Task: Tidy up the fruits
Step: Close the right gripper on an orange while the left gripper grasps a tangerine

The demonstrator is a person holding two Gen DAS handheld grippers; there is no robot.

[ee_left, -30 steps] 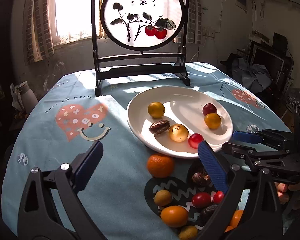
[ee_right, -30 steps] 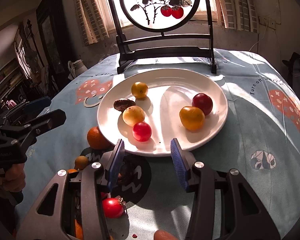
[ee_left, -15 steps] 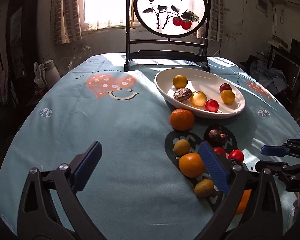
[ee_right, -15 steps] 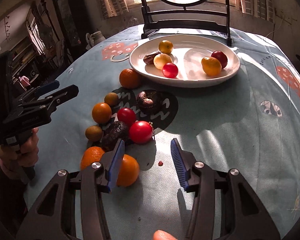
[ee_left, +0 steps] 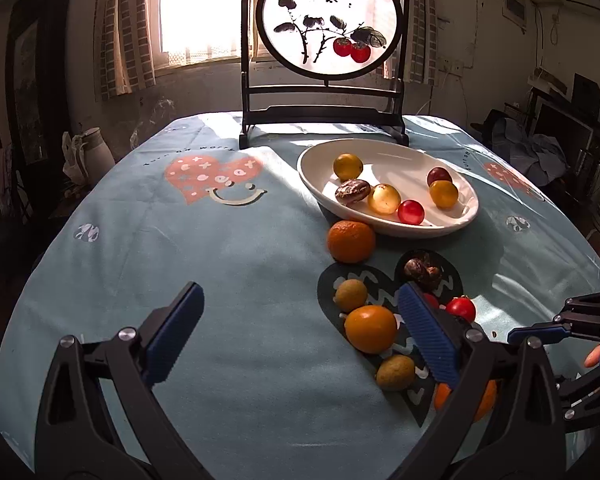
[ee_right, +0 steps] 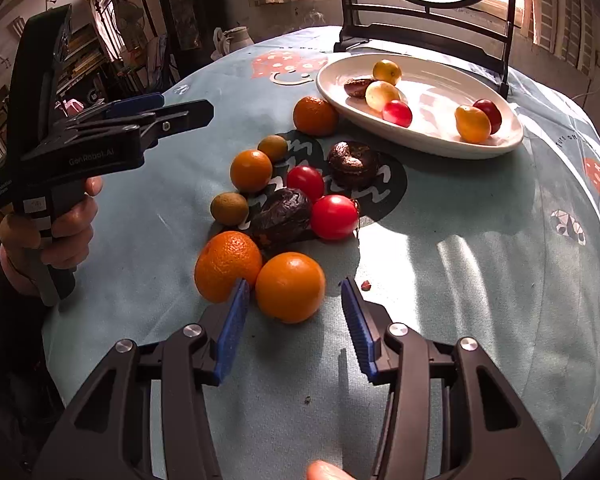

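Note:
A white oval plate (ee_right: 452, 146) (ee_left: 320, 188) at the far side holds several small fruits: yellow and red tomatoes and a brown date. Loose fruit lies on the blue tablecloth in front of it: oranges, red tomatoes (ee_right: 334, 216), small green-brown fruits and dark dates. My right gripper (ee_right: 296, 328) is open and empty, its jaws just short of a smooth orange (ee_right: 290, 286) with a rough orange (ee_right: 226, 264) beside it. My left gripper (ee_left: 300, 340) is open and empty above the cloth, left of the pile; it also shows in the right wrist view (ee_right: 168, 110).
A dark wooden stand with a round painted screen (ee_left: 328, 28) rises behind the plate. A lone orange (ee_left: 351, 241) sits against the plate's near rim. A white jug (ee_left: 96, 152) stands beyond the table's left edge. Furniture crowds the room's sides.
Both grippers have pulled back from the plate toward the near side of the table. The right gripper now has the smooth orange just ahead of its open jaws. No fruit has moved.

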